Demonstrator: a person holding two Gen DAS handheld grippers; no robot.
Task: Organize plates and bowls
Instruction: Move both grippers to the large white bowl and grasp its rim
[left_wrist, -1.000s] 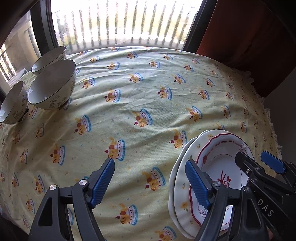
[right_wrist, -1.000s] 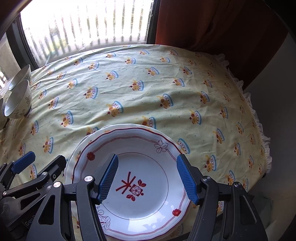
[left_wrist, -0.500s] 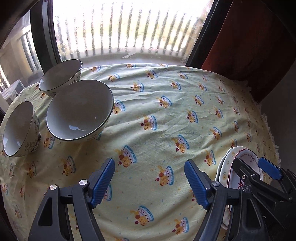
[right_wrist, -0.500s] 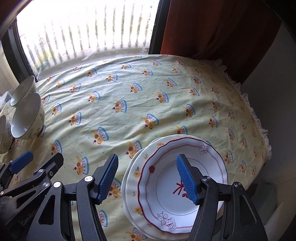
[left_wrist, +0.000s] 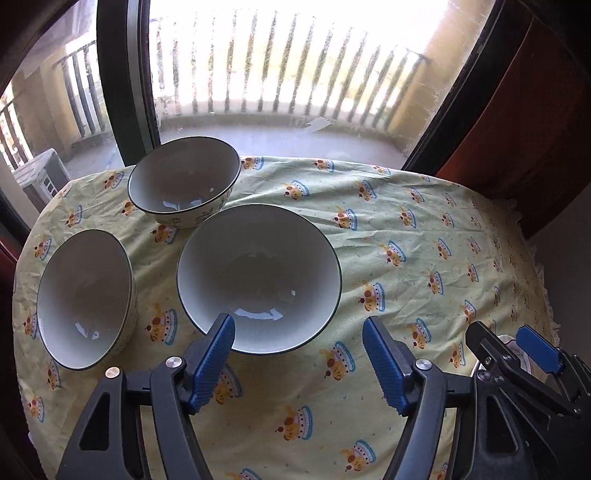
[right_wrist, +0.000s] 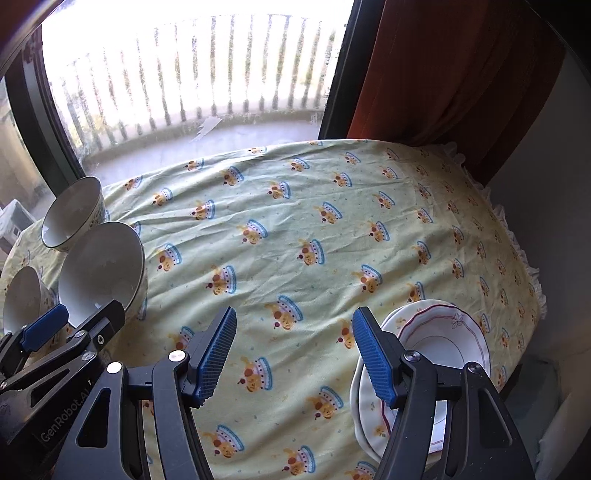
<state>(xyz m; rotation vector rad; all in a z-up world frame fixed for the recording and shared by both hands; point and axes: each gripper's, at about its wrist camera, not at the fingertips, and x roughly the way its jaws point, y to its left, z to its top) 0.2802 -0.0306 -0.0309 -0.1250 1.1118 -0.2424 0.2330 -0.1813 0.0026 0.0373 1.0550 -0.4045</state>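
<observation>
Blue-padded left tool (left_wrist: 297, 363) narrowing, empty, over nearest bowl (left_wrist: 258, 277)

my left tongs (left_wrist: 297, 363): black plastic arms, ribbed blue pads, silver screw heads | my right tongs (right_wrist: 293, 356): same black frame, blue ribbed pads, round silver screws | white "GenRobot.AI" lettering on the black arm of my left tongs in the right wrist view
</observation>
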